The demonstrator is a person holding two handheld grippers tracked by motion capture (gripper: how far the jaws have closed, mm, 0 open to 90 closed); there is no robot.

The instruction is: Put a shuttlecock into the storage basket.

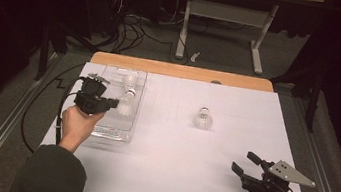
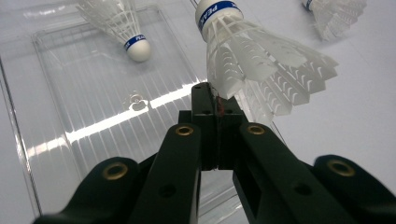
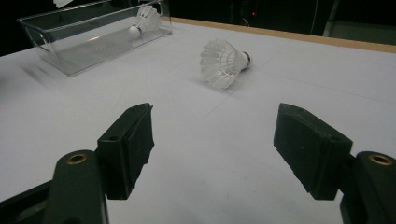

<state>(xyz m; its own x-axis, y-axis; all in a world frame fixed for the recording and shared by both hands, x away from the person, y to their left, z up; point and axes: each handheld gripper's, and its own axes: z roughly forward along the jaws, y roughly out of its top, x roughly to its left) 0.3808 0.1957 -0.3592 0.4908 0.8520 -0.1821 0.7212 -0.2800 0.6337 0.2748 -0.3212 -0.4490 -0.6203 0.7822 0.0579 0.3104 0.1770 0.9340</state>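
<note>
My left gripper [image 1: 115,102] [image 2: 217,100] hovers over a clear plastic tray [image 1: 111,133] [image 2: 93,116]. Its jaws are shut on the feather rim of a white shuttlecock [image 1: 127,103] [image 2: 261,60], whose blue-banded cork points away from me. A second shuttlecock [image 1: 130,78] [image 2: 121,23] lies in the tray's far end. A third shuttlecock [image 1: 203,118] [image 3: 224,63] lies on its side mid-table. At the near right, my right gripper [image 1: 244,162] [image 3: 217,135] is open and holds nothing, pointing toward that third shuttlecock.
A white sheet [image 1: 176,147] covers the table, with a wooden edge [image 1: 182,71] along the far side. Beyond the table are a white stand [image 1: 222,17] and cables on the floor. The left gripper's black cable [image 1: 60,111] loops off the table's left edge.
</note>
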